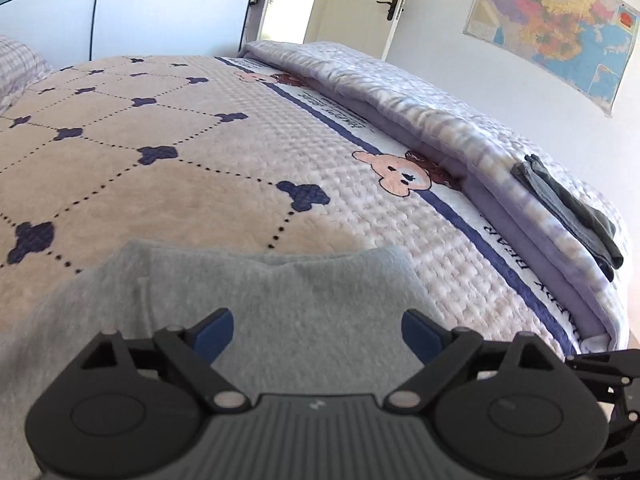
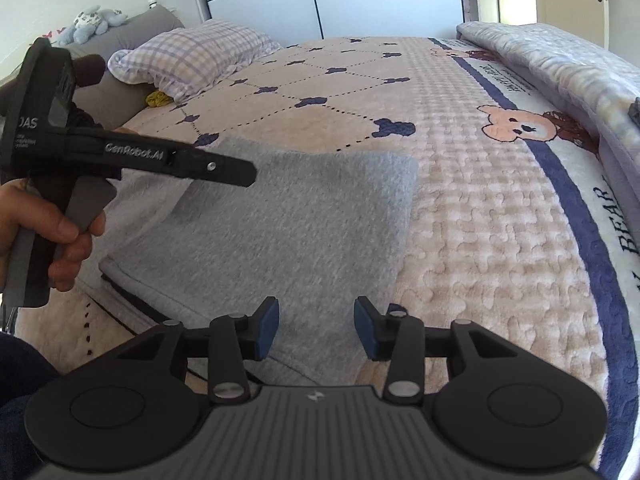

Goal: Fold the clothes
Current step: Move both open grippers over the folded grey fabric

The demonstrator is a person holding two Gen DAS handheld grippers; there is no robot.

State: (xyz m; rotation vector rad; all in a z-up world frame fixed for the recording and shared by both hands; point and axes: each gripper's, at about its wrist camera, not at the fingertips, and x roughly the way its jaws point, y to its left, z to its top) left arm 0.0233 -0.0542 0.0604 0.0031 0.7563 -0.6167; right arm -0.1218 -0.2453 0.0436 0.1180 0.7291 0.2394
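The grey garment (image 2: pixel 280 220) lies on the bed (image 2: pixel 480 240), on the pink blanket with the bear pattern, near the front edge. It already looks doubled into a rough rectangle, with a straight fold line on its right side. I cannot tell if more folds are wanted.

The left tool (image 1: pixel 318 330) hangs over the cloth with its jaws wide apart and holds nothing. The right tool (image 2: pixel 316 328) is over the near edge, jaws half open, also empty.

In my judgement, any further fold goes well if each tool pinches all layers at a corner, both lift together, and the edges are laid even, so no wrinkle is trapped inside.
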